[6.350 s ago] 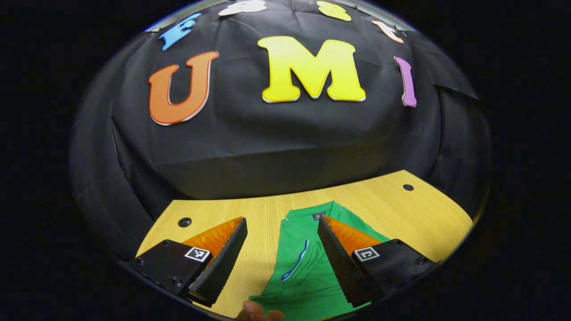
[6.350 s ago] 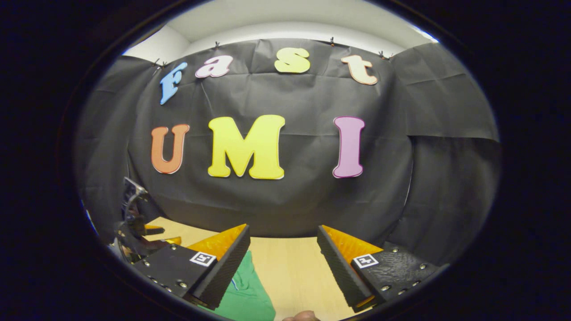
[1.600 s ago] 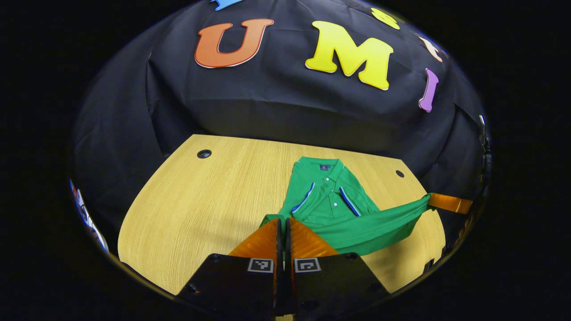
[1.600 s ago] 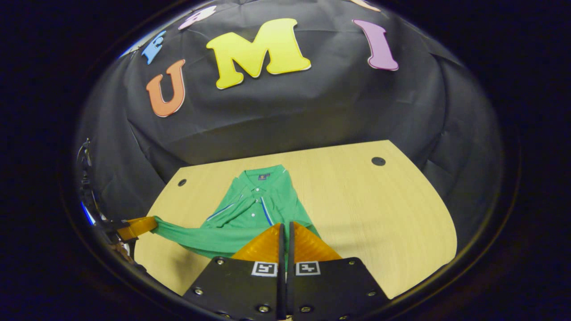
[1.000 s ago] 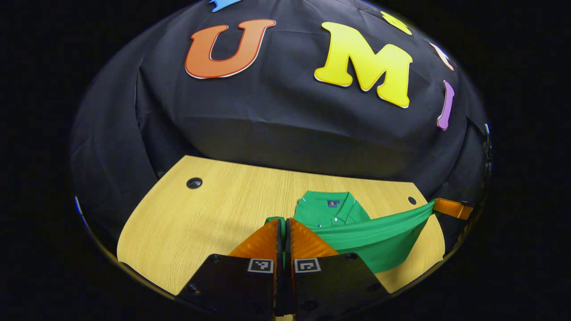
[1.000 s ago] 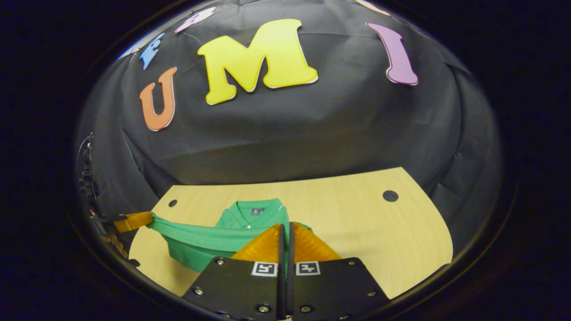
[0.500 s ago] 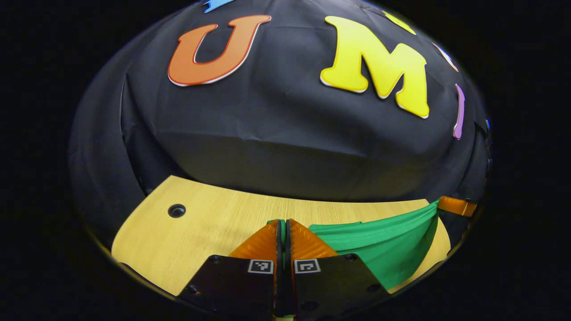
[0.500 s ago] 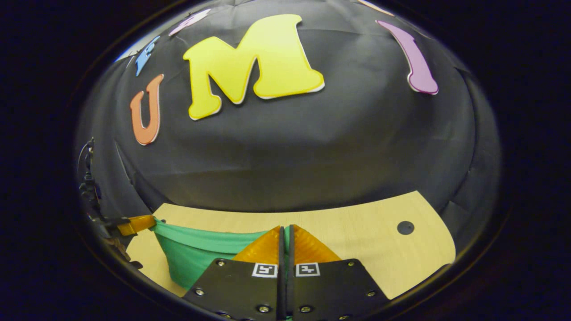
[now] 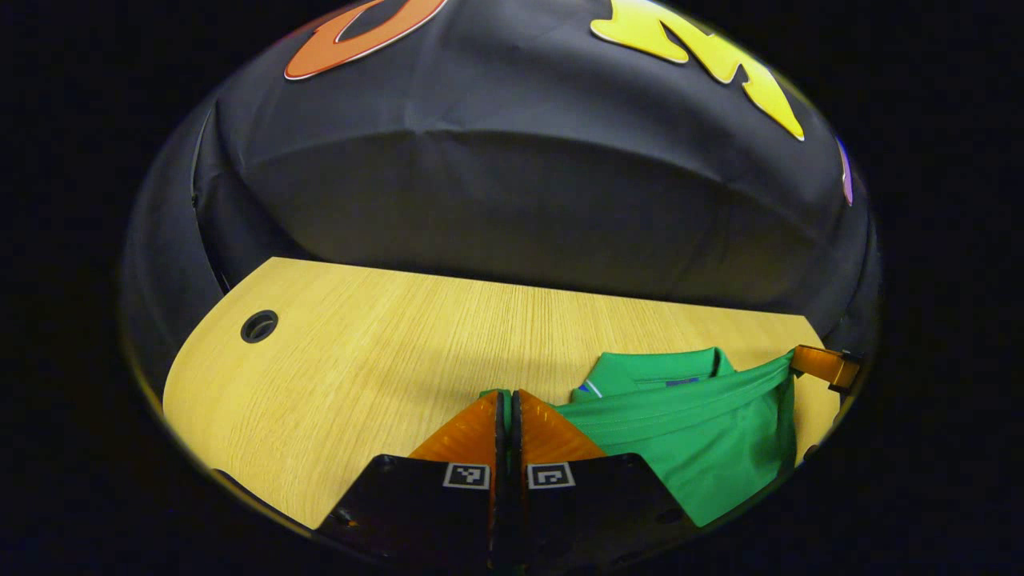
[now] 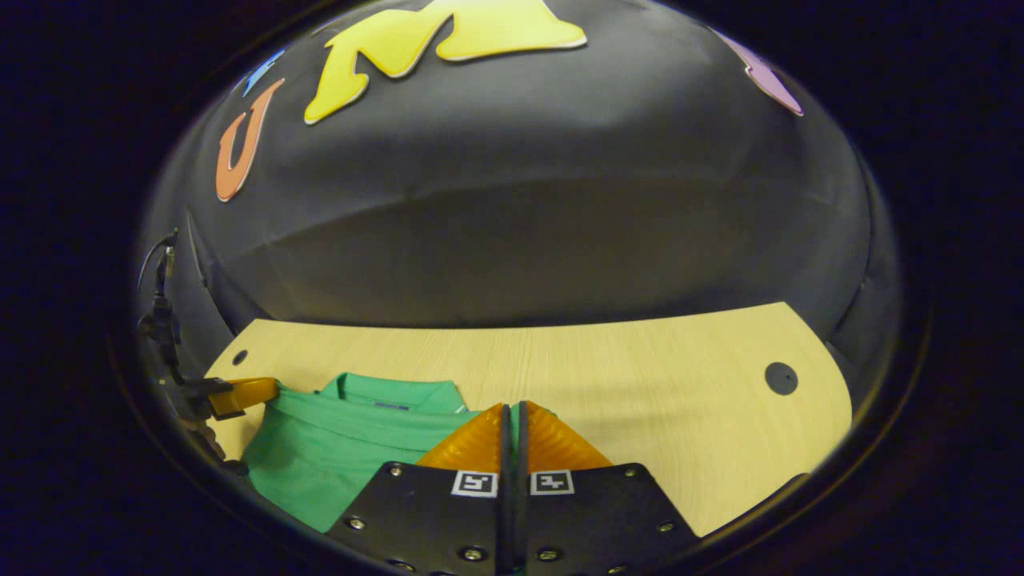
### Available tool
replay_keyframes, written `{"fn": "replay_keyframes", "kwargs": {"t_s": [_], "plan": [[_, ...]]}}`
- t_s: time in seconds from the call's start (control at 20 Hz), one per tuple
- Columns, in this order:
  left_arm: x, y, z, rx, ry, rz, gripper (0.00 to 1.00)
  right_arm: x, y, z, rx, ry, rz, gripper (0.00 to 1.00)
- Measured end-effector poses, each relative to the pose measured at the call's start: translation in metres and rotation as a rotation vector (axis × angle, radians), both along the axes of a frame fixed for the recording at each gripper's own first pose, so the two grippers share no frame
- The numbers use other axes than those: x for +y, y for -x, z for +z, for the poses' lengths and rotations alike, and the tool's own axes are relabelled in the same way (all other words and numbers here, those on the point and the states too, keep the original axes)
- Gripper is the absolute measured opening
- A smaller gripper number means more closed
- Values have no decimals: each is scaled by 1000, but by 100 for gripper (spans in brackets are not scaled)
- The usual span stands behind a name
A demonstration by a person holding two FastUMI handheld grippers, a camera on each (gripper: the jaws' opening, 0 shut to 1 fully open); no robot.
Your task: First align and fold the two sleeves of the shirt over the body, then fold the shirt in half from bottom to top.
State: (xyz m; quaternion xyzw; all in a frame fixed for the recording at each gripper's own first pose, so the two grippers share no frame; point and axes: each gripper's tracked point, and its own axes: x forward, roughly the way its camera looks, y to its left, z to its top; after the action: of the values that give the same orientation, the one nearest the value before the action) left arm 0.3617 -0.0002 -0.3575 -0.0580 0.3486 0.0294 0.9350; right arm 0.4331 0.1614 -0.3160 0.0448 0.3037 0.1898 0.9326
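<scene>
Left claw (image 9: 504, 400) and right claw (image 10: 512, 412) both clamped on green shirt (image 9: 704, 432) hem, stretched over collar. Bottom-to-top fold nearly done; next lower hem onto worktop (image 9: 360, 360), release.

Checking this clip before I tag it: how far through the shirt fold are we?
Late stage. Done: no sleeve sticks out from the green shirt, so the sleeve folds look finished. In hand: the left gripper and right gripper are each shut on a hem corner, carrying the hem up to just short of the collar. Left: lay the hem down on the wooden table and let go.
</scene>
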Motion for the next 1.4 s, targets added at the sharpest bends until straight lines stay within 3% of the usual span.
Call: {"fn": "replay_keyframes", "kwargs": {"t_s": [0.2,0.25,0.3,0.4,0.45,0.8,1.15,1.4], "plan": [[-3,-2,-9,9,-5,-16,4,-2,-7,-15,7,14,-25,0],[6,-3,-6,0,-54,6,4,0,-7,-19,7,10,-23,1],[4,-7,-8,-8,-62,9,36,1,-6,-24,29,14,-16,4],[3,-7,-9,-12,-77,18,100,-8,11,-23,44,32,-13,66],[3,-5,-7,-14,-74,20,100,-3,4,-31,41,48,-17,96],[-3,22,44,-77,-90,-15,100,-9,18,36,-95,41,-37,97],[-29,54,161,-291,-115,-85,100,-13,83,137,-282,40,-8,96],[-38,109,254,-447,-128,-117,100,-41,145,232,-426,3,-29,97]]}}
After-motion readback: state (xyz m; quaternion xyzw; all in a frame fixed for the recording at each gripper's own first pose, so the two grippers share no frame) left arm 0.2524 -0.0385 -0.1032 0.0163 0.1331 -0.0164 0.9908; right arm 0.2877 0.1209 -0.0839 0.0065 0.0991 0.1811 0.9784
